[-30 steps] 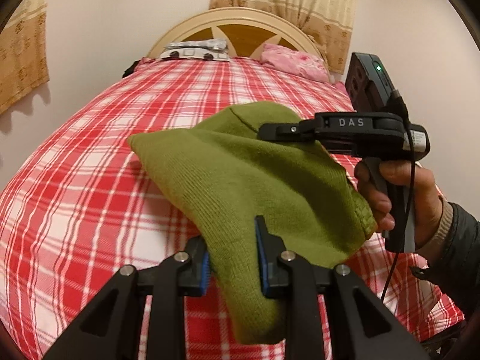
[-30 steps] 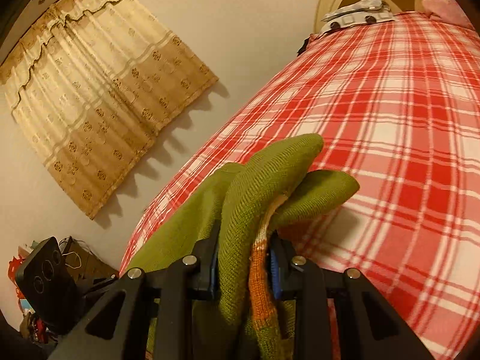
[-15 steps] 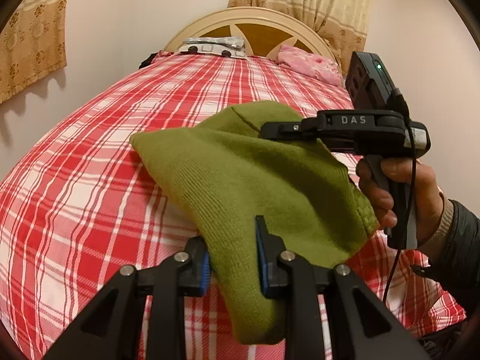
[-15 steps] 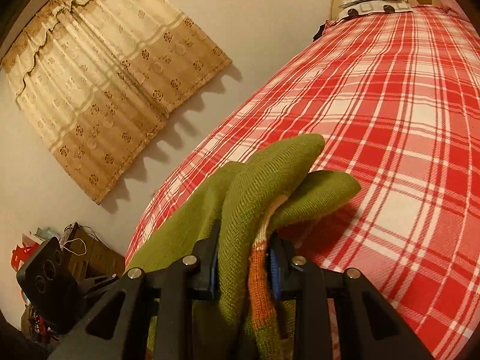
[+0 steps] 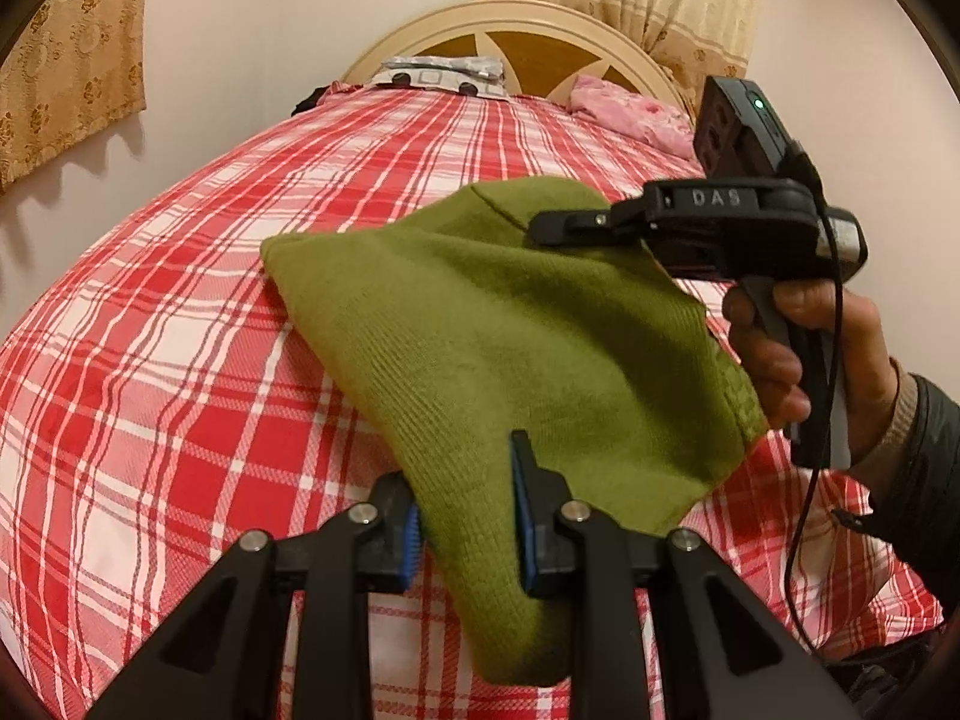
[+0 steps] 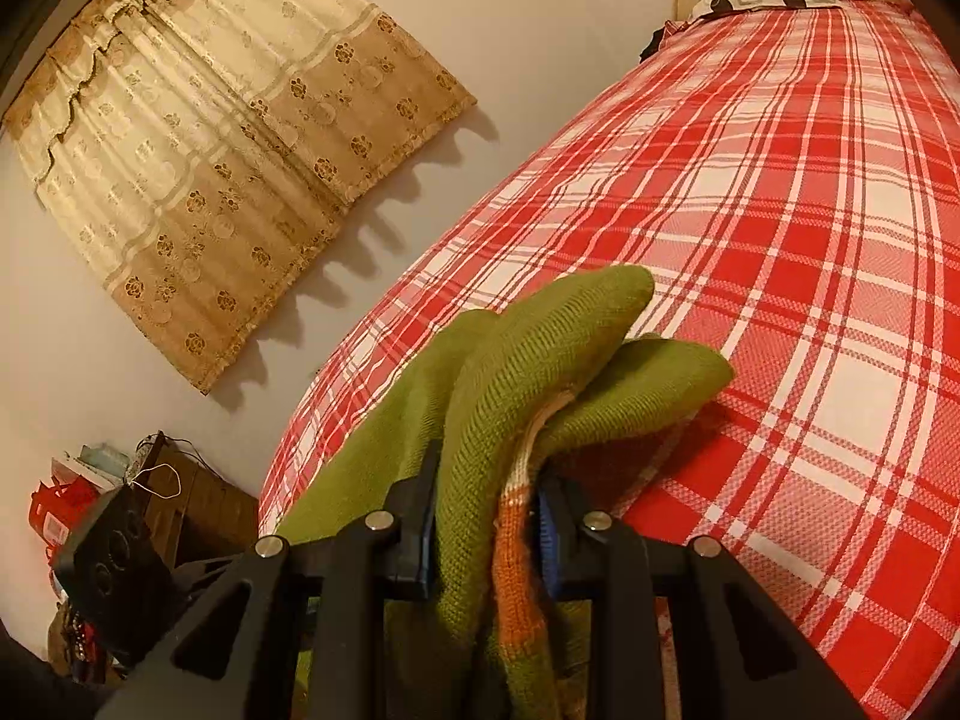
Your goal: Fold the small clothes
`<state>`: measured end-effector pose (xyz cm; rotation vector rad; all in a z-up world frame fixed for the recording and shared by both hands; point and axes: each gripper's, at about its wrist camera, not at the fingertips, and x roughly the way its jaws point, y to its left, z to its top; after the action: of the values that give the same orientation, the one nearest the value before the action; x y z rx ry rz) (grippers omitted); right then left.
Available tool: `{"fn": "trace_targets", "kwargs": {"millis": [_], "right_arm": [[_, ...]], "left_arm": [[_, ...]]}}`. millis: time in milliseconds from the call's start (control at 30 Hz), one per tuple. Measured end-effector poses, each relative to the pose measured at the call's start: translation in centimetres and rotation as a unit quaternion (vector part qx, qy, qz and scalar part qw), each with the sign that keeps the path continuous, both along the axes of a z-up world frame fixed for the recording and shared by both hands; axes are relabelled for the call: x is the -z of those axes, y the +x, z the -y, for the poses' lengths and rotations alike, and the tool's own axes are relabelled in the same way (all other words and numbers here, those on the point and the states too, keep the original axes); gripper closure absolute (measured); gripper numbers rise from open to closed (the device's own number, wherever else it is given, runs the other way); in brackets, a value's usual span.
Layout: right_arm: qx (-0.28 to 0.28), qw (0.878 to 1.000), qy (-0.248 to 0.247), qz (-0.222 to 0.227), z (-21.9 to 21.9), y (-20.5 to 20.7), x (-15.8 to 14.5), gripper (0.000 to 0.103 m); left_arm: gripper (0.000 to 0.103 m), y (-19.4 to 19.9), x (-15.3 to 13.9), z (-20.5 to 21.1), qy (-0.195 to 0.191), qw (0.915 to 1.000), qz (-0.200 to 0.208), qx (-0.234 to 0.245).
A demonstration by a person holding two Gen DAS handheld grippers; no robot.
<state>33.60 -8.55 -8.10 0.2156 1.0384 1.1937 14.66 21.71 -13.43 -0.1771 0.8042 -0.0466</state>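
Note:
A small green knitted garment (image 5: pixel 492 348) hangs stretched above the red checked bed (image 5: pixel 180 324). My left gripper (image 5: pixel 465 516) is shut on its near bottom edge. My right gripper (image 5: pixel 561 222), held by a hand (image 5: pixel 780 360), pinches the garment's far right corner. In the right wrist view that gripper (image 6: pixel 489 504) is shut on bunched layers of the green garment (image 6: pixel 540 348), where an orange and white stripe shows. The garment's far corner droops close to the bedcover; contact cannot be told.
A cream headboard (image 5: pixel 528 42) with a grey patterned pillow (image 5: pixel 444 72) and a pink pillow (image 5: pixel 630 114) stands at the bed's far end. Beige curtains (image 6: pixel 228 138) hang on the wall. Cluttered furniture (image 6: pixel 150 498) sits on the floor beside the bed.
Both grippers have moved forward and lower over the bed with the garment held taut between them. The grips are unchanged.

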Motion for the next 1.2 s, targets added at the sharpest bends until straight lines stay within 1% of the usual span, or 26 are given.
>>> {"fn": "trace_targets", "kwargs": {"millis": [167,267,400,500,600,633,667,700,767,900,933,967,1033,1100,1133,1167,1200], "right_arm": [[0.004,1.000,-0.004,-0.010,0.0,0.4,1.0,0.076],[0.008,1.000,-0.007,-0.014,0.1,0.7,1.6,0.076],[0.016,1.000,-0.013,-0.020,0.5,1.4,2.4,0.076],[0.020,0.999,-0.024,-0.023,0.9,1.8,3.3,0.076],[0.027,0.999,-0.035,-0.026,1.2,2.1,4.1,0.076],[0.028,0.999,-0.035,-0.027,1.4,2.1,4.3,0.076],[0.028,0.999,-0.035,-0.026,1.5,2.1,4.3,0.076],[0.027,0.999,-0.035,-0.027,1.5,2.1,4.3,0.075],[0.024,0.999,-0.032,-0.035,1.6,2.2,4.3,0.073],[0.026,0.998,-0.038,-0.033,1.6,2.3,4.3,0.072],[0.029,0.998,-0.041,-0.032,1.7,2.3,4.3,0.072],[0.032,0.998,-0.043,-0.032,1.7,2.2,4.2,0.071],[0.046,0.997,-0.049,-0.023,2.6,2.0,3.6,0.068],[0.060,0.997,-0.054,0.005,4.0,1.3,2.4,0.067],[0.072,0.996,-0.054,0.022,4.8,0.8,1.6,0.067],[0.078,0.995,-0.047,0.035,5.5,0.2,0.8,0.067],[0.070,0.996,-0.031,0.044,6.2,-0.8,-0.4,0.067]], "left_arm": [[0.078,-0.2,0.6,-0.2,-0.002,1.0000,0.000,0.004],[0.078,-0.1,1.2,-0.1,-0.003,1.0000,-0.007,0.006],[0.076,0.0,1.8,0.1,0.006,0.9999,-0.012,0.007],[0.073,0.1,2.2,0.5,0.023,0.9996,-0.013,0.008],[0.069,0.0,2.5,0.5,0.024,0.9996,-0.014,0.007],[0.066,0.0,2.5,0.5,0.027,0.9995,-0.015,0.006],[0.061,0.0,2.6,0.5,0.031,0.9993,-0.018,0.002],[0.059,0.0,2.5,0.5,0.033,0.9993,-0.019,-0.002],[0.059,-0.2,2.0,0.9,0.045,0.9986,-0.026,-0.006],[0.059,-0.5,0.6,1.4,0.052,0.9980,-0.034,-0.008],[0.056,-0.6,0.3,1.4,0.051,0.9981,-0.033,-0.006],[0.050,-0.7,0.0,1.3,0.051,0.9982,-0.031,-0.004],[0.043,-1.1,-0.9,1.0,0.069,0.9972,-0.029,-0.013],[0.038,-1.4,-1.5,0.5,0.081,0.9962,-0.021,-0.024],[0.034,-1.5,-1.7,0.0,0.084,0.9958,-0.025,-0.027],[0.030,-1.4,-1.7,-0.3,0.084,0.9956,-0.027,-0.032],[0.029,-1.4,-1.9,-0.8,0.086,0.9950,-0.023,-0.045]]}}
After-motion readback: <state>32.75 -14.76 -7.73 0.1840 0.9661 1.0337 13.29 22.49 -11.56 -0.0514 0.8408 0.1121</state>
